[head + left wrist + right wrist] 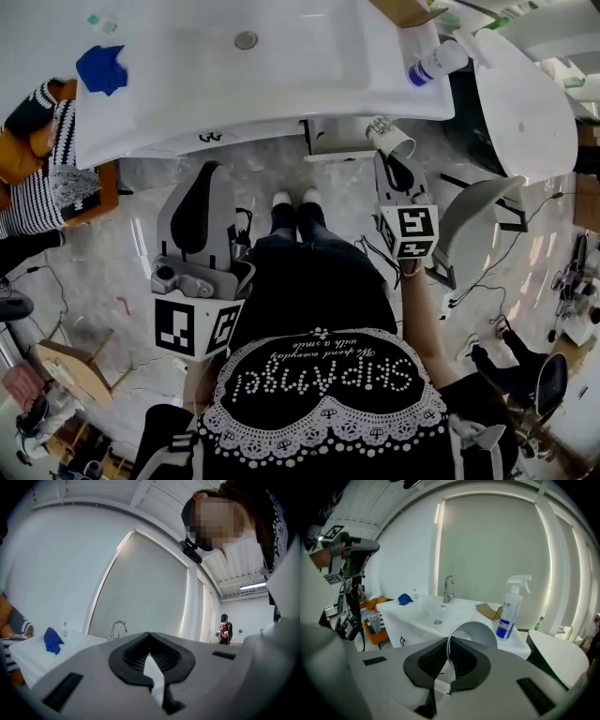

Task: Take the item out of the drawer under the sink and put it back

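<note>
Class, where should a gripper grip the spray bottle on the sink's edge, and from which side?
Grip the spray bottle round its body, below the trigger, probably level from the front: it stands upright, with a cardboard box close on its left.

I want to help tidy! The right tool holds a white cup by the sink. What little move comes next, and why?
Probably lower the white cup toward the drawer under the sink: the right tool grips its rim, already out of it.

Lower cup (473, 633) rim hidden behind right gripper (448, 660); spray bottle (509, 613) label too small to read.
</note>
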`<control>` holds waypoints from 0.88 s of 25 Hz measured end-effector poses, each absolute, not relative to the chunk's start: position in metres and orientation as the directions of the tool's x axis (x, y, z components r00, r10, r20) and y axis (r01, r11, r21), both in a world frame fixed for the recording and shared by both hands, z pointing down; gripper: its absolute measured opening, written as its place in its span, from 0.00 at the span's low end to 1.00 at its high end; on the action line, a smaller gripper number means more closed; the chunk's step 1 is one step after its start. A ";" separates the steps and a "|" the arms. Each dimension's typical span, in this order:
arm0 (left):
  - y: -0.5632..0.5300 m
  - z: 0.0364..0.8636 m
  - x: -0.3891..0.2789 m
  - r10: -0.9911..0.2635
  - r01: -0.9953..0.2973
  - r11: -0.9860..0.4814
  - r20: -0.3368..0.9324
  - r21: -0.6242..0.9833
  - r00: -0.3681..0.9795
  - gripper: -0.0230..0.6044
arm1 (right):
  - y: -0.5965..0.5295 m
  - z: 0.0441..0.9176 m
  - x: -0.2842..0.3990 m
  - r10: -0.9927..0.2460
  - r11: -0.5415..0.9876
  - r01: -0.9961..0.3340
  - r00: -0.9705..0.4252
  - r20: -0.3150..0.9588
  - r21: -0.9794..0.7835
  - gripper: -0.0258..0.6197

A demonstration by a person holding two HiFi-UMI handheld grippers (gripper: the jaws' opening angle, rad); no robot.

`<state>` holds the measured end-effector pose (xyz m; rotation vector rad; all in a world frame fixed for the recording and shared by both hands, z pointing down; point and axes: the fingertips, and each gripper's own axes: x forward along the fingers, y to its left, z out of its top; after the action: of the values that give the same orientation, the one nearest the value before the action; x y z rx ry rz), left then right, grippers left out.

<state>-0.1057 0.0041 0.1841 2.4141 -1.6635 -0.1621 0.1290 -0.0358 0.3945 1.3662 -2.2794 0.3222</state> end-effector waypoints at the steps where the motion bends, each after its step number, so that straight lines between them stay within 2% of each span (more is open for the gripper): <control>1: 0.004 0.183 -0.105 -0.932 -0.909 -0.348 0.022 0.228 0.363 0.04 | -0.035 0.387 0.129 -0.779 0.471 -0.881 -0.400 0.483 0.031 0.08; 14: 0.005 0.178 -0.095 -0.907 -0.889 -0.412 0.007 0.198 0.422 0.04 | -0.008 0.296 0.110 -0.833 0.472 -0.882 -0.448 0.325 -0.008 0.08; 22: 0.011 0.183 -0.099 -0.910 -0.892 -0.398 0.028 0.213 0.413 0.04 | 0.008 0.264 0.121 -0.851 0.465 -0.885 -0.442 0.285 0.015 0.08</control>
<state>-0.0986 0.0115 0.1826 2.4714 -1.5976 -0.1371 0.1206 0.0079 0.2644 1.4925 -2.4633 0.1987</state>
